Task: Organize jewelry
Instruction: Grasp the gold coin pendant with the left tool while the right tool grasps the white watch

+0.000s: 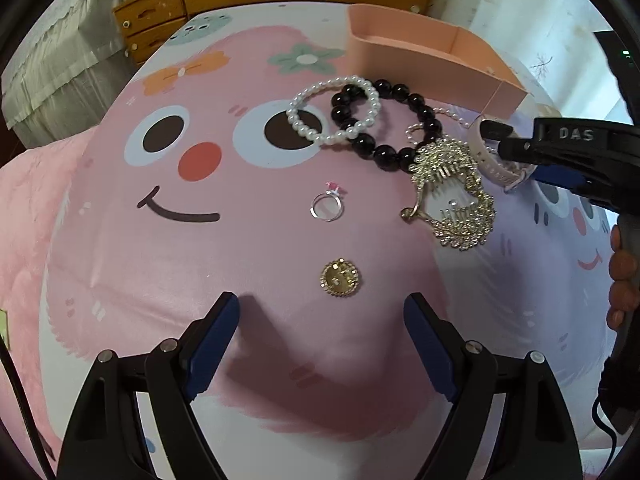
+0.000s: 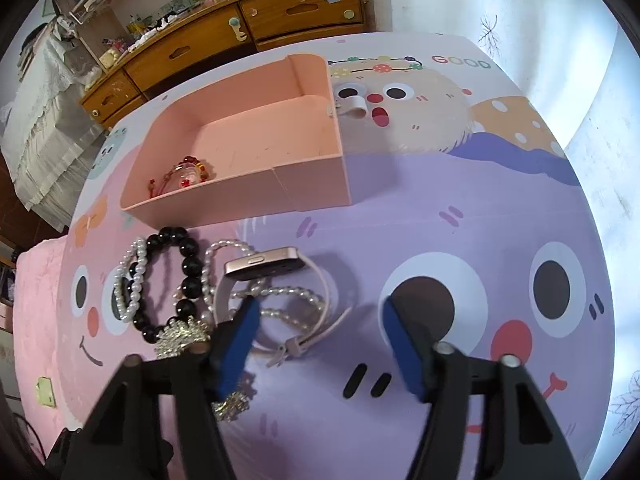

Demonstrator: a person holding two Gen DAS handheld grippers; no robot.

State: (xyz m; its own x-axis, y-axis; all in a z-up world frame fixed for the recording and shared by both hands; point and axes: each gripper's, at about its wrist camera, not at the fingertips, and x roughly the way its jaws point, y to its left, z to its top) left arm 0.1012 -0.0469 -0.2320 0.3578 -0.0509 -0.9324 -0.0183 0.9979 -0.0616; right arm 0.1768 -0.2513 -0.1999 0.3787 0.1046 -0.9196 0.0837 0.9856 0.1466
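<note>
Pink plastic tray (image 2: 240, 184), rigid and thin-walled, stands toward the counter's (image 2: 440, 240) far edge holding one red-beaded trinket (image 2: 188, 174); just in front lie the watch (image 2: 264, 268), with a hard, probably slippery case and a pliant strap best pinched across its band, and a glossy black bead bracelet (image 1: 384, 120) overlapping a pearl bracelet (image 1: 334, 110). Nearer the front edge rest a stiff, spiky rhinestone comb (image 1: 452, 196), a flat gold brooch (image 1: 341, 279) and a light, thin ring (image 1: 327, 206); the left gripper (image 1: 322, 320) and right gripper (image 2: 320, 320) hold their fingers spread and empty.

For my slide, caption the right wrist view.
Open right gripper hovers over a pink-strapped watch beside bead bracelets, pink box behind.
</note>
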